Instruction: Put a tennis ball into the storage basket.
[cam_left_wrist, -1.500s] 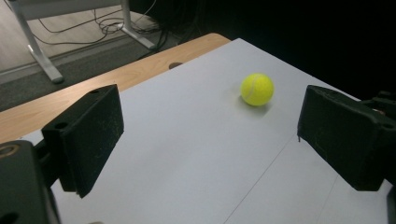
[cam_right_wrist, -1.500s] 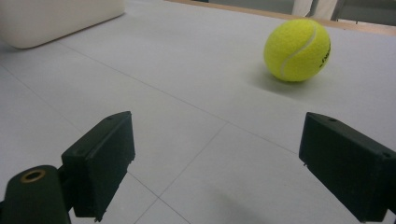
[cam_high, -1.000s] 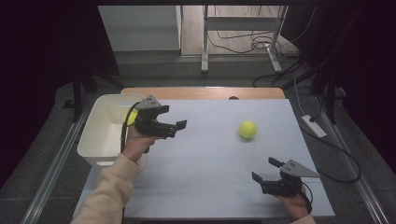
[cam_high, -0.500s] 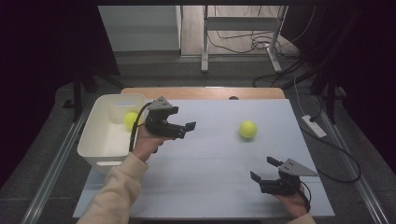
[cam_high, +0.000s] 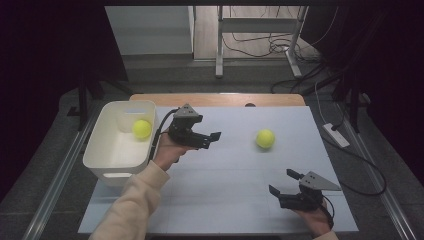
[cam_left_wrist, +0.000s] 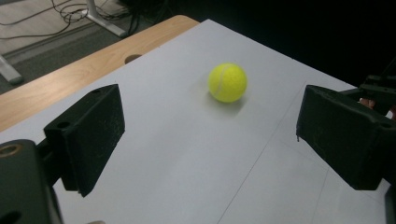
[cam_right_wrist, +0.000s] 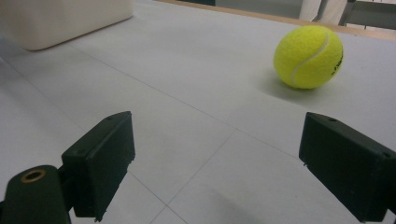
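Note:
A yellow tennis ball (cam_high: 265, 138) lies on the white table top, right of centre; it also appears ahead of each pair of jaws (cam_left_wrist: 227, 82) (cam_right_wrist: 308, 56). A second yellow ball (cam_high: 141, 129) rests inside the white bin (cam_high: 95, 155) at the left. My left gripper (cam_high: 209, 140) (cam_left_wrist: 219, 135) hovers just right of the bin, open and empty, pointing toward the table ball. My right gripper (cam_high: 281, 182) (cam_right_wrist: 219, 163) sits low near the front right of the table, open with nothing between its jaws, the ball some way beyond them.
The white mat (cam_high: 225, 200) covers a wooden table whose far edge (cam_high: 215, 99) shows a round hole. A white power strip (cam_high: 336, 135) and cables lie on the floor to the right. Desk legs stand behind the table.
My left gripper has moved right, away from the bin and out over the mat, uncovering the ball in the bin. The right gripper has stayed put.

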